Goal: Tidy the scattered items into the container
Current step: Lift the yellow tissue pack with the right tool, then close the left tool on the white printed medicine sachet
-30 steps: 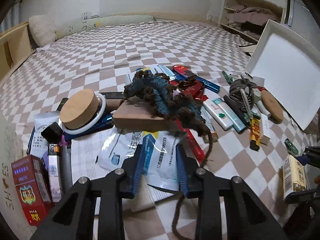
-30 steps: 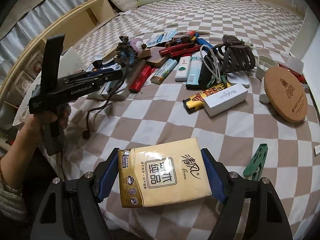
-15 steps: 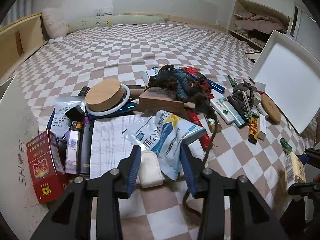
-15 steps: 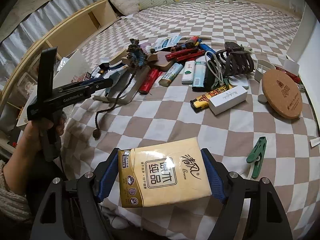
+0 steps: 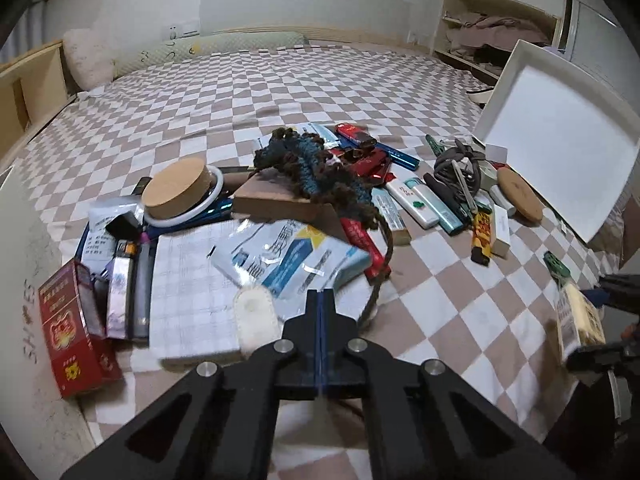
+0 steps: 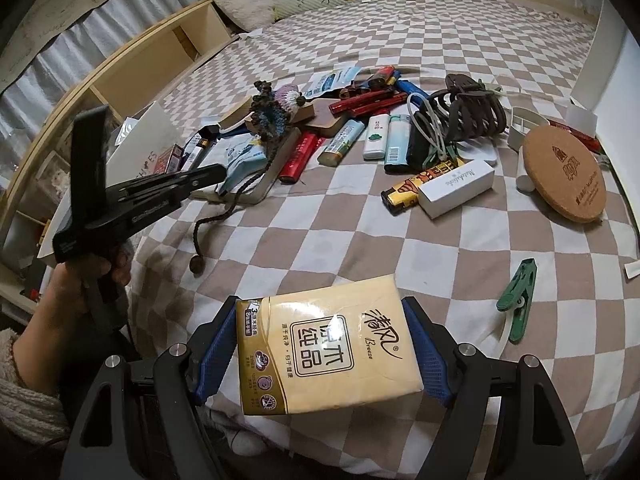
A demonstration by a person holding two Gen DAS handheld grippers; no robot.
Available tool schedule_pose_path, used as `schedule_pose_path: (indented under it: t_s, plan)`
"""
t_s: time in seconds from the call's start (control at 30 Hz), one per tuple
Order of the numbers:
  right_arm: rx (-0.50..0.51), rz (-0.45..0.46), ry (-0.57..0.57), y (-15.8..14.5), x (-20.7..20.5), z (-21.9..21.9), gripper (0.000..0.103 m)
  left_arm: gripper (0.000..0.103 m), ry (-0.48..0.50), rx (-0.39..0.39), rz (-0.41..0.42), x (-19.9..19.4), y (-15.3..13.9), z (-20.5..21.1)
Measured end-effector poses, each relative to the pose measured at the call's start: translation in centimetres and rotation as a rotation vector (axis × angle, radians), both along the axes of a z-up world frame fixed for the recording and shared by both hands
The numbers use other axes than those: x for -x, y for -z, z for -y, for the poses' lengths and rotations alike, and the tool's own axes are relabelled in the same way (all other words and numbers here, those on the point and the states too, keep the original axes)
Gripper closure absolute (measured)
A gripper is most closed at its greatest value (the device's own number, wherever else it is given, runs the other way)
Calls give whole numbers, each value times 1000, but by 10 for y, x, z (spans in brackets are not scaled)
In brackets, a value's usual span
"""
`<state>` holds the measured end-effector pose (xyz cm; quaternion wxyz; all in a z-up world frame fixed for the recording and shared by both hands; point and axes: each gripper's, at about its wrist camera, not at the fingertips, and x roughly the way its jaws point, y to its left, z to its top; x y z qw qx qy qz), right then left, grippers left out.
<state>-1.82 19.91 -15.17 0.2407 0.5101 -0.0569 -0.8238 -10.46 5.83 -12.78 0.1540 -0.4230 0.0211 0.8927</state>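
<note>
The left claw (image 5: 320, 294) was seen fully closed, its two fingers pressed flat together, with nothing caught between them. It was held just above the near edge of the blue-and-white foil pouch (image 5: 290, 254), which lay on a checked notepad (image 5: 188, 276) on the bed (image 5: 320, 92).

The right claw (image 6: 326, 354) was clamped on a yellow tissue pack (image 6: 328, 354), the blue pads (image 6: 216, 350) pressed against its two short sides and the pack held clear of the bed.

Relative to the foil pouch, a brown-and-teal crocheted piece (image 5: 316, 172) was draped over a flat wooden block (image 5: 280, 202) just behind, its cord trailing down past the pouch's right side. A cork-lidded jar (image 5: 178, 188) was found behind and to the left, and a red carton (image 5: 74, 328) at the far left. Lighters and tubes (image 5: 416, 208) were scattered to the right, with a cork coaster (image 5: 520, 196) and a green clothes peg (image 6: 518, 300) farther right. The white container (image 5: 560, 140) was propped at the far right, well apart from the pouch.
</note>
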Motion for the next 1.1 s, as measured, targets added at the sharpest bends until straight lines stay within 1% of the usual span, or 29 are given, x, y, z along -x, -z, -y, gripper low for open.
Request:
schedule_pose_path:
  t_s: [0.1, 0.2, 0.3, 0.33, 0.37, 0.4, 0.43, 0.5, 0.57, 0.7, 0.77, 0.9, 0.93, 0.97, 1.03, 1.07, 1.1]
  plan:
    - [3, 1, -1, 1, 1, 0, 24, 102, -1, 1, 8, -10, -1, 9]
    - [7, 3, -2, 1, 1, 1, 24, 102, -19, 31, -35, -15, -4, 12]
    - [15, 7, 0, 2, 1, 3, 24, 100, -12, 42, -31, -11, -5, 9]
    - [16, 9, -1, 2, 1, 4, 24, 93, -4, 44, -28, -9, -5, 6]
    - [16, 10, -3, 2, 1, 5, 24, 77, 8, 48, -27, -7, -4, 1]
    - [15, 10, -4, 2, 0, 6, 24, 67, 22, 55, -28, -7, -3, -4]
    - [15, 9, -5, 2, 0, 6, 24, 51, 36, 65, -37, -6, -3, -11]
    - [16, 12, -1, 2, -1, 5, 24, 50, 44, 95, -61, -5, -2, -20]
    - [16, 16, 5, 3, -1, 2, 24, 50, 30, 112, -64, 2, -1, -25]
    - [16, 24, 14, 4, 0, -2, 24, 50, -70, 82, -69, 15, -3, -21]
    - [18, 23, 18, 3, -1, -5, 24, 50, -121, 59, -47, 24, -2, -14]
    - [20, 35, 21, 6, 1, -8, 24, 50, -165, 18, 19, 40, 6, -11]
    - [22, 38, 21, 6, 1, -8, 24, 43, -173, 10, 27, 43, 8, -12]
    - [24, 40, 21, 6, 2, -8, 24, 29, -182, -1, 34, 46, 10, -13]
    - [33, 43, 18, 6, 2, -7, 24, 19, -204, -8, 53, 52, 15, -15]
    - [33, 41, 16, 5, 2, -7, 24, 18, -218, 3, 54, 54, 16, -16]
    - [31, 39, 15, 5, 1, -7, 24, 14, -233, 18, 55, 55, 17, -17]
